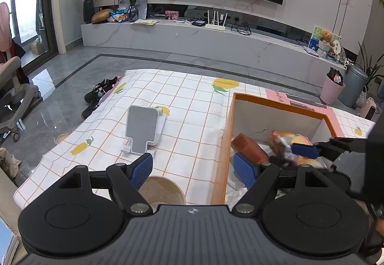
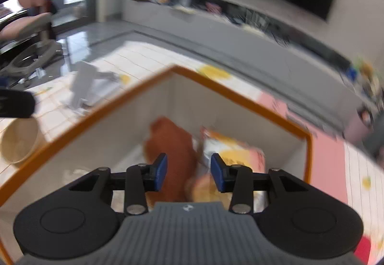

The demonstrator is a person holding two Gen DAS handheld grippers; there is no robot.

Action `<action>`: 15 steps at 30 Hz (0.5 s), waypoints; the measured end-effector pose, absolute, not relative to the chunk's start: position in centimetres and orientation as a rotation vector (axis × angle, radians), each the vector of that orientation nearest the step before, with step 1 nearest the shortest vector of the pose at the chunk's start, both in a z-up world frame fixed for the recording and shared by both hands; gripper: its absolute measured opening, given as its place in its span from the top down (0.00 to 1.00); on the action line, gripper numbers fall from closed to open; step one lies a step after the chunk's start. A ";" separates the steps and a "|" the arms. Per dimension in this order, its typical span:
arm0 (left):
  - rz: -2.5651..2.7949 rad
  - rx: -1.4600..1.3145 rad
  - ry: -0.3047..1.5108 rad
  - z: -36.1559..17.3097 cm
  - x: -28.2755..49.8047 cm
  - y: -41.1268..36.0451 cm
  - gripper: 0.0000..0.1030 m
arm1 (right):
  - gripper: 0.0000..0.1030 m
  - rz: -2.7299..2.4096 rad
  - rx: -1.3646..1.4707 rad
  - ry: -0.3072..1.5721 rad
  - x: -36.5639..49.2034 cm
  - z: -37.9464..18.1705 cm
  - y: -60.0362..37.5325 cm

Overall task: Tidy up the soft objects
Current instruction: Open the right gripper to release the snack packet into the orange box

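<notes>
Blurred, seemingly crinkly yellow snack bag [image 2: 236, 157] in orange-rimmed box [image 2: 244, 99].

In my orange-rimmed white cardboard box [image 2: 240, 98], a soft brown loaf-shaped toy [image 2: 177, 144] lies tilted beside a crinkly yellow-and-orange plastic snack packet [image 2: 237, 152], the two touching on the box floor.

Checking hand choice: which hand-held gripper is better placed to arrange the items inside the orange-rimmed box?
Right hand-held gripper: it is already over the box, above the packets.

No text or label can be read anywhere.
</notes>
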State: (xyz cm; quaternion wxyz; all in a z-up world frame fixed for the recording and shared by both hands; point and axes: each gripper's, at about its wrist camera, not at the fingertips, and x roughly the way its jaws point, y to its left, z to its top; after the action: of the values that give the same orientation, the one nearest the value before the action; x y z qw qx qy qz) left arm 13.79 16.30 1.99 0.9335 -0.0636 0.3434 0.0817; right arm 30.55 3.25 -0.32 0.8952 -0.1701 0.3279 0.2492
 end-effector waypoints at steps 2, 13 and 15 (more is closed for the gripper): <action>0.169 -0.134 0.709 1.8 13.9 16.4 0.13 | 0.61 0.604 -0.402 0.677 30.2 -0.2 4.0; 0.179 -0.130 0.704 2.0 13.8 16.9 0.14 | 0.80 0.539 -0.635 0.819 31.5 -3.2 7.7; 0.178 -0.150 0.707 2.0 13.8 17.2 0.14 | 0.82 0.491 -0.564 0.842 32.1 -2.9 8.0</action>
State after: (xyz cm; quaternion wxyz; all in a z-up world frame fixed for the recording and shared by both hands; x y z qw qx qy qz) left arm 13.84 17.22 1.99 0.9315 -0.0734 0.3456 0.0870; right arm 32.12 7.99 -2.89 0.8457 -0.2672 0.3991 0.2326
